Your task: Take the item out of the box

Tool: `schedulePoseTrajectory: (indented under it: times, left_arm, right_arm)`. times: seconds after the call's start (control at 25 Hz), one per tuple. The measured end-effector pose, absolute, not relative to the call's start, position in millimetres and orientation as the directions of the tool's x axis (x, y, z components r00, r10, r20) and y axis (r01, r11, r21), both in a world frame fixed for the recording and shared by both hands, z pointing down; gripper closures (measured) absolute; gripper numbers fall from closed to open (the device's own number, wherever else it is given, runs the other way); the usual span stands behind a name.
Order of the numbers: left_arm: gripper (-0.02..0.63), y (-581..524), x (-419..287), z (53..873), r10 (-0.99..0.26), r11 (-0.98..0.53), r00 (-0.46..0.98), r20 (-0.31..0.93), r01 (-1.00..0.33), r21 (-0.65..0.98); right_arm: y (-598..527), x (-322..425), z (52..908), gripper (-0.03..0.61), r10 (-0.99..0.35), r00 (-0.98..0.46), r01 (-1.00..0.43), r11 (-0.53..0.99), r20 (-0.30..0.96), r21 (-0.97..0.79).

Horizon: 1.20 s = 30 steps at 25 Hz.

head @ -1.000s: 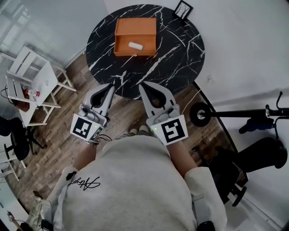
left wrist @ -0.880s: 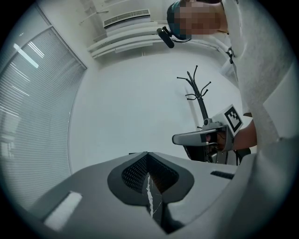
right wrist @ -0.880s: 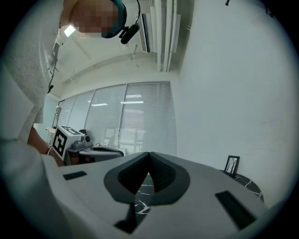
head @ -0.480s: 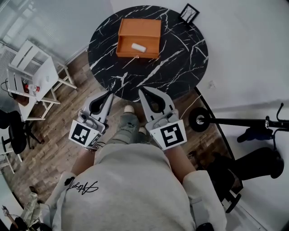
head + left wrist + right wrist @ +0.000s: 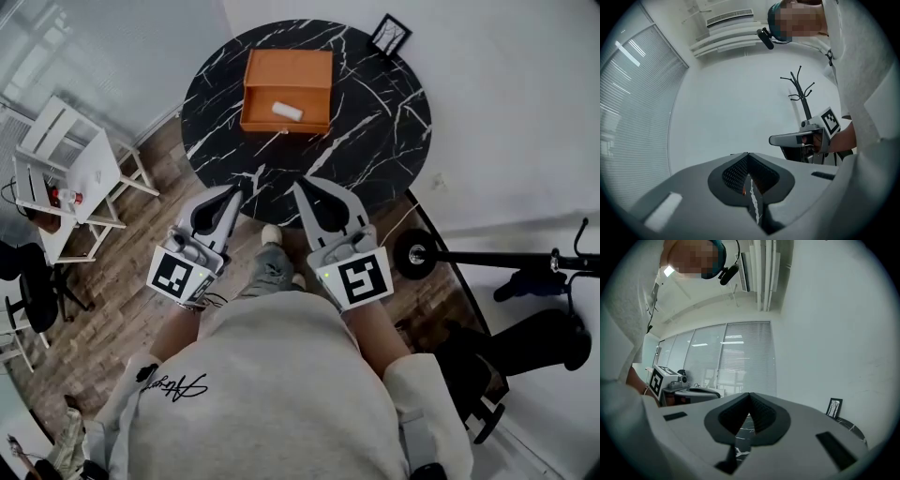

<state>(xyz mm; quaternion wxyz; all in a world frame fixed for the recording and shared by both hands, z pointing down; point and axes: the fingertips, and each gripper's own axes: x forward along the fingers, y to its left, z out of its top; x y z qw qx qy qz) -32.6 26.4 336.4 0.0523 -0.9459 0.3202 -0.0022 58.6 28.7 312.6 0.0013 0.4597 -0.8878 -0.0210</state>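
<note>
Worktop [image 5: 375, 122]: black stone-look slab with white veining, smooth, with a slight sheen. Box [image 5: 287, 67]: orange, matt, even-surfaced; its material cannot be determined. Item [image 5: 287, 111] inside: white, smooth. Left gripper [image 5: 235, 188] and right gripper [image 5: 302, 182]: grey moulded plastic, matt; inner pads [image 5: 733, 173] are dark with a fine ribbed texture. Floor [image 5: 131, 262]: brown wood-grain planks, matt. Sweatshirt [image 5: 272, 394]: pale, soft knit cloth.

Soft, even daylight comes through the white slatted window blinds [image 5: 736, 362] at the middle left of the right gripper view, and shadows are faint. Both gripper views bow strongly inside round black borders. The grey left tool [image 5: 748, 154] looks slightly soft up close.
</note>
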Motion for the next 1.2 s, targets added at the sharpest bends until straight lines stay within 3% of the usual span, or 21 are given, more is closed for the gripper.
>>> schedulePoseTrajectory:
  times: [1.2]
  left_arm:
    - [0.611, -107, -28, 332, -0.549, -0.829, 0.833, -0.062, -0.553, -0.086]
  right_arm:
    - [-95, 55, 309, 0.571, -0.854, -0.520, -0.853, 0.518, -0.009, 0.058]
